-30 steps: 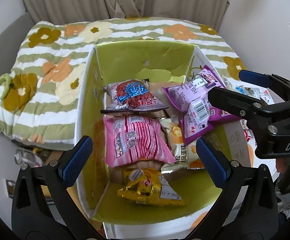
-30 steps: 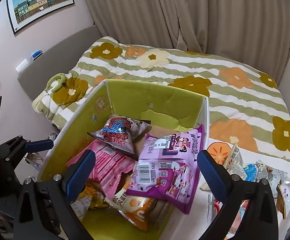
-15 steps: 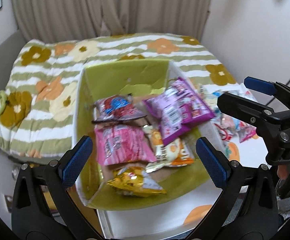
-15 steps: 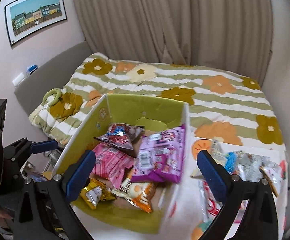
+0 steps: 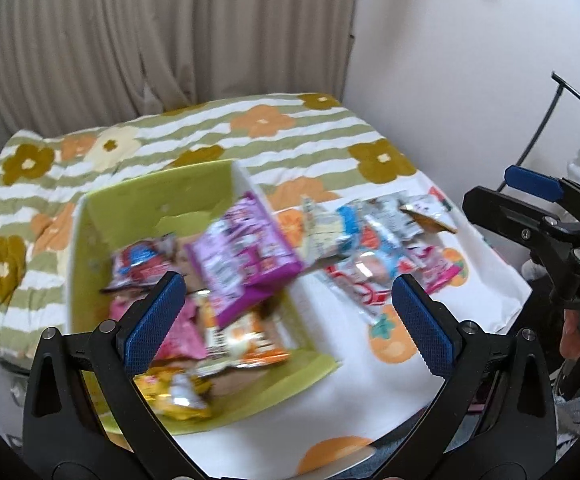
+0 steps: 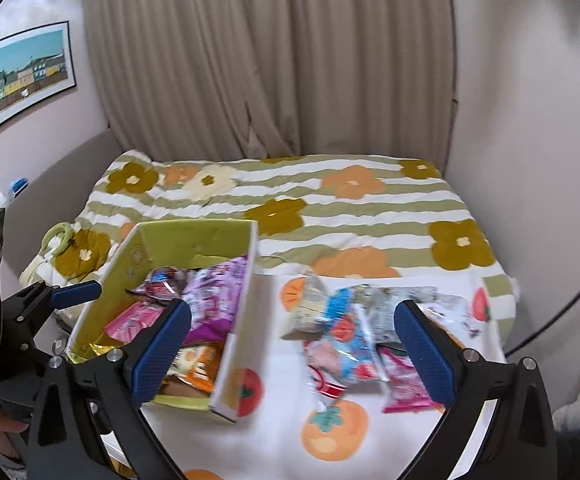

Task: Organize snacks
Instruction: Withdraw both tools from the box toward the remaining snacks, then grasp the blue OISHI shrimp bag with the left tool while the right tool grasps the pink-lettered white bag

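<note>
- The left gripper [image 5: 290,316] hangs above the bed with its blue-padded jaws spread wide and nothing between them.
- The right gripper [image 6: 291,344] is likewise wide apart and empty, raised over the white cloth [image 6: 274,432] printed with orange fruit.
- Ahead of the left gripper and toward its left finger sits the box [image 5: 90,216], green inside, open at the top, on the near end of the bed.
- In the box lie several snack packs: a purple pack [image 5: 242,256] on top, leaning over the box's right wall; a red-and-blue pack [image 5: 142,264] behind the left finger; a pink pack [image 5: 182,336] partly hidden by that finger; an orange pack [image 5: 246,340] below the purple one; and a yellow pack [image 5: 170,396] nearest the gripper.
- Much of the left view is motion-blurred, so print on the packs cannot be read.
- From the right gripper the box [image 6: 246,292] lies ahead to the left, behind its left finger, while a loose pile of snacks [image 6: 349,332] lies on the cloth between its two fingers, beside the box but apart from it.
- In that pile, a pink sachet [image 6: 403,384] lies closest to the right finger.
- The striped flower quilt [image 6: 329,200] stretches beyond both, with curtains [image 6: 270,60] behind it.
- A framed picture [image 6: 24,76] hangs on the wall far left of the right gripper.
</note>
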The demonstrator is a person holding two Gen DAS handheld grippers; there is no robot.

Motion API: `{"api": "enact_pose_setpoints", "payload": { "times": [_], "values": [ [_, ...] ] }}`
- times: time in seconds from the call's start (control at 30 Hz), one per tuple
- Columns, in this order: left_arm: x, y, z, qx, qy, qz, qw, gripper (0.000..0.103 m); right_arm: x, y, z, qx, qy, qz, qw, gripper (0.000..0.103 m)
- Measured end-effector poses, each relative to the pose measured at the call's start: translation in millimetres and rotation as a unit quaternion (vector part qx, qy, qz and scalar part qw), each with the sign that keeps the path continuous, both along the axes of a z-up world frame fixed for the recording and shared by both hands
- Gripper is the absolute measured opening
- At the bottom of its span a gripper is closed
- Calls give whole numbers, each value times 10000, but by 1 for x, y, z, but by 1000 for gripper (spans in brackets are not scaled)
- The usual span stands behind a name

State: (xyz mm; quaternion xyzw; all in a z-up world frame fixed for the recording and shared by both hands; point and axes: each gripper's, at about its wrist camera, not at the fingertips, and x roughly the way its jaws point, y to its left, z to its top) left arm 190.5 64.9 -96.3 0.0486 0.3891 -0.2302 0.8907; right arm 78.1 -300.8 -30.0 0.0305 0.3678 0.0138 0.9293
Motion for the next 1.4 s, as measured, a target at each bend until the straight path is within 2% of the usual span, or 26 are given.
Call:
{"api": "enact_pose_setpoints", "payload": {
  "times": [0.17,0.37,0.5,0.67,0.73,0.87,1.03,1.17,1.33,1.4],
  "values": [
    [-1,-60,-9,76,87,-167,9998,102,-10,-42,-5,-143,185,-80,9997,101],
    [3,-116,-35,386,291,-407,9980,102,-24,-97,-14,-171,321,-263,9990,101],
    [8,-145,-64,815,366,-319,9955,102,-29,-131,-30,-33,478,-374,9982,101],
    [13,-173,-108,1494,315,-102,9882,102,-26,-160,-65,99,833,-325,9959,101],
    [14,-181,-122,1619,345,-77,9862,102,-23,-169,-83,182,986,-263,9946,101],
    [16,-191,-154,1881,261,64,9818,102,-13,-174,-117,238,1221,-55,9922,101],
    [29,-196,-177,2059,87,110,9785,102,2,-166,-158,162,1434,248,9892,101],
    [39,-196,-184,1945,33,54,9809,102,14,-159,-182,187,1568,455,9864,101],
    [49,-201,-197,1915,40,-103,9814,102,24,-152,-198,178,1666,594,9841,101],
    [51,-205,-202,1913,83,-173,9814,99,27,-152,-205,206,1748,633,9824,101]
  ]
}}
